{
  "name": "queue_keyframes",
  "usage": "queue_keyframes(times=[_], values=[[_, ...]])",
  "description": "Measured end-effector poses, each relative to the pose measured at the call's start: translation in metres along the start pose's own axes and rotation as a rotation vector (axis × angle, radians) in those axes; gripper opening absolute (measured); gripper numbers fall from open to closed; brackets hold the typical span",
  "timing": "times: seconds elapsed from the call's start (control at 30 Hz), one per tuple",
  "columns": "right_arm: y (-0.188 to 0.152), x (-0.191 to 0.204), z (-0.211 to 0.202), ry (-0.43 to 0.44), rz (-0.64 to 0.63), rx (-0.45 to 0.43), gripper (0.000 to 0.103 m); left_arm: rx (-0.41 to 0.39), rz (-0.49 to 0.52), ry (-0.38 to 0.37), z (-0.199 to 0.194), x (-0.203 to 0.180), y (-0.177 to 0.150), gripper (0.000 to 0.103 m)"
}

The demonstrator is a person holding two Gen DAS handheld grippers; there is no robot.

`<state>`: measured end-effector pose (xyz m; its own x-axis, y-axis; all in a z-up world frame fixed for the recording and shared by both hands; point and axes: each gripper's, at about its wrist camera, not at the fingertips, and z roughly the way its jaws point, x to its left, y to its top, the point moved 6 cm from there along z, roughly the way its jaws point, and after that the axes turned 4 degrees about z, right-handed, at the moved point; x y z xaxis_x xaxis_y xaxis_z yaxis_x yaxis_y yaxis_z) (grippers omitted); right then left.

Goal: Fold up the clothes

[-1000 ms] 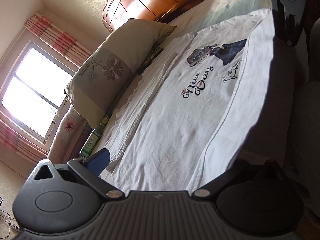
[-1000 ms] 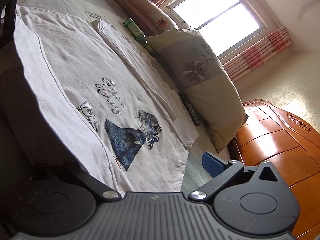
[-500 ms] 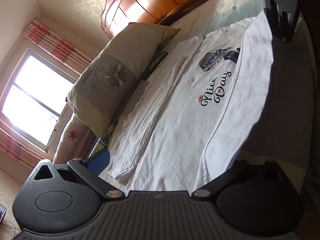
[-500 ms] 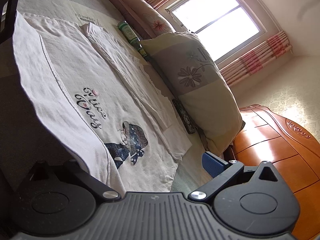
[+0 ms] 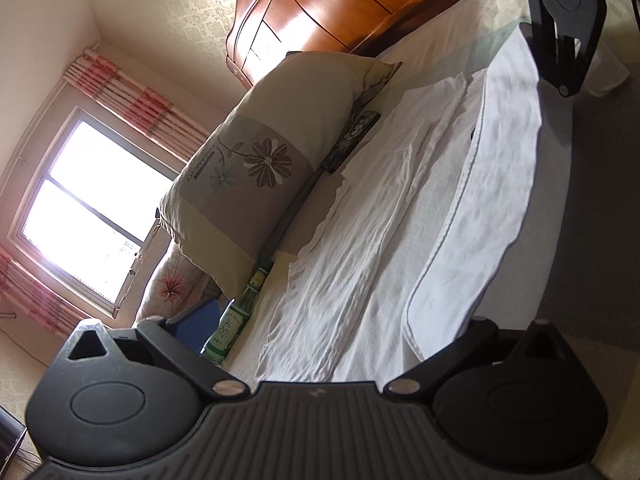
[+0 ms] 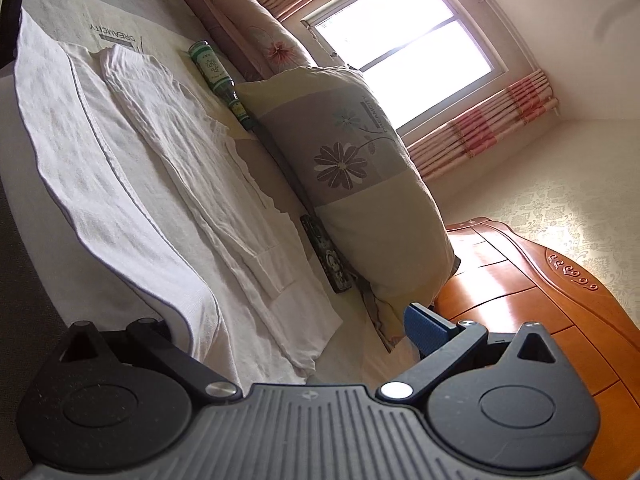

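Note:
A white T-shirt point(image 5: 360, 264) lies on the bed, its far side folded in as a long wrinkled strip. The near side point(image 5: 496, 184) is lifted and turned over toward the pillow, showing the inside of the hem point(image 6: 80, 152); the print is hidden. My left gripper point(image 5: 336, 324) stands open, and the raised edge rests over its right finger. My right gripper point(image 6: 284, 322) is open too, with the cloth lying over its left finger. One of the right gripper's fingers point(image 5: 560, 40) carries the far end of the raised edge.
A large flowered pillow point(image 5: 260, 168) point(image 6: 360, 168) leans beside the shirt. A green bottle point(image 5: 236, 320) point(image 6: 212, 68) and a dark flat case point(image 5: 352, 140) point(image 6: 328, 256) lie along it. A wooden headboard point(image 5: 320, 12) point(image 6: 540, 300) and a bright window point(image 5: 92, 208) stand beyond.
Both grippers have carried the shirt's raised side across toward the pillow. The print, visible before, is now covered by the turned-over cloth.

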<state>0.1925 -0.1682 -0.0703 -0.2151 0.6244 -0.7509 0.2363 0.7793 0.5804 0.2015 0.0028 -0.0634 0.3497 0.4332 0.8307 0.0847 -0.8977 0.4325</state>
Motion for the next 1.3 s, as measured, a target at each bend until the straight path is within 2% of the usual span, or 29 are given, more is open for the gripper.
queue_keyframes(times=[0.3,0.5,0.87,1.0,1.17,1.3], values=[[0.018,-0.012,0.044,-0.022,0.003,-0.017,0.103,-0.022,0.018,0.027,0.045,0.024,0.003,0.103],[0.036,-0.024,0.085,-0.042,0.010,-0.034,0.103,-0.020,-0.025,0.036,0.086,0.049,0.002,0.103],[0.054,-0.029,0.178,-0.033,0.051,0.020,0.103,0.028,-0.084,0.003,0.171,0.071,-0.005,0.103],[0.050,-0.028,0.204,-0.005,0.078,0.049,0.103,0.050,-0.089,-0.019,0.194,0.068,-0.009,0.103],[0.033,-0.012,0.231,0.080,0.113,0.121,0.103,0.094,-0.107,-0.079,0.216,0.053,-0.020,0.103],[0.023,-0.027,0.221,0.146,0.255,0.146,0.103,0.101,-0.142,-0.096,0.209,0.055,-0.023,0.102]])
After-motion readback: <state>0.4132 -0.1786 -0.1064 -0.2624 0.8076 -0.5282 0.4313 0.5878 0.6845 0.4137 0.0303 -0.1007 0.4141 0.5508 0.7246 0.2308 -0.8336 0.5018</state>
